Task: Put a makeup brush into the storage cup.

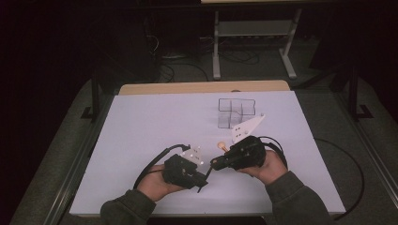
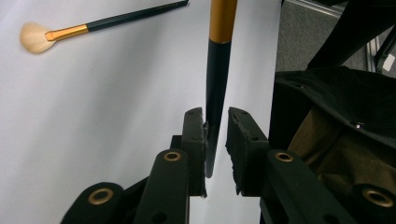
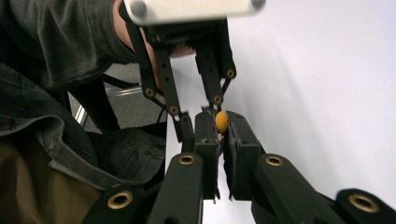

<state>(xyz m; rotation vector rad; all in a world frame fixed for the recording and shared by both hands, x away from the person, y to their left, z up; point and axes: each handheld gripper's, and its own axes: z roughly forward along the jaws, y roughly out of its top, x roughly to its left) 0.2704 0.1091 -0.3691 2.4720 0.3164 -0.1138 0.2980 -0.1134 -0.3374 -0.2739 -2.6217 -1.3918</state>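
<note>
While the right tool (image 3: 220, 122) is clamped tight on the gold ferrule of a brush (image 2: 217, 70), the left tool (image 2: 216, 114) sits narrow round the black handle end. One pad touches and the other shows a gap, so this is likely a mid-air handover above the desk (image 2: 116, 116). The handle is slim, round, glossy and tapered; a second brush (image 2: 70, 31) with soft pale bristles lies flat on the matte white top, and a clear boxy holder (image 1: 234, 112) stands farther back.

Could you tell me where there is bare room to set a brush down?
The white sheet is bare along its left half, beside the clear plastic organiser. A strip right of the organiser is free. Crowded: front middle, around the left gripper, the right gripper and the pale fan brush.
</note>
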